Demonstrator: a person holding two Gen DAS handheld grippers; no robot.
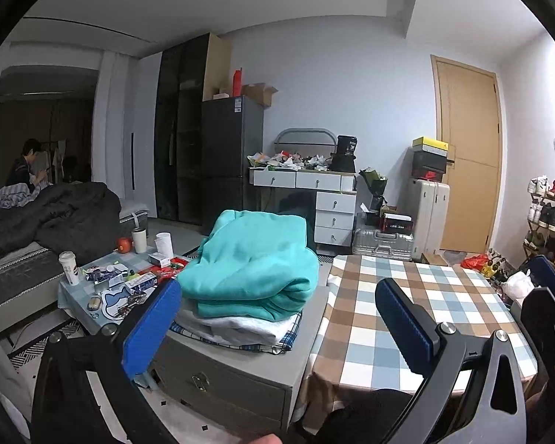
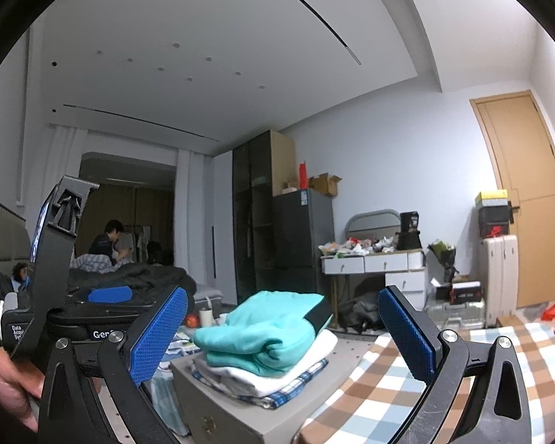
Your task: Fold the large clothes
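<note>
Teal folded sweatshirt (image 1: 251, 259) tops a stack of 3 folded clothes, above a white garment (image 1: 236, 323) and a blue plaid one (image 1: 277, 338), on a grey drawer cabinet (image 1: 222, 381) beside the checked tablecloth table (image 1: 418, 296). The left gripper (image 1: 277, 322) and right gripper (image 2: 283, 336) hover wide open, holding nothing, facing the stack.

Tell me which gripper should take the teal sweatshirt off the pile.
Probably left. The left gripper is open with the teal sweatshirt close between its fingers; the right gripper, also open, sees it smaller, farther off.
</note>
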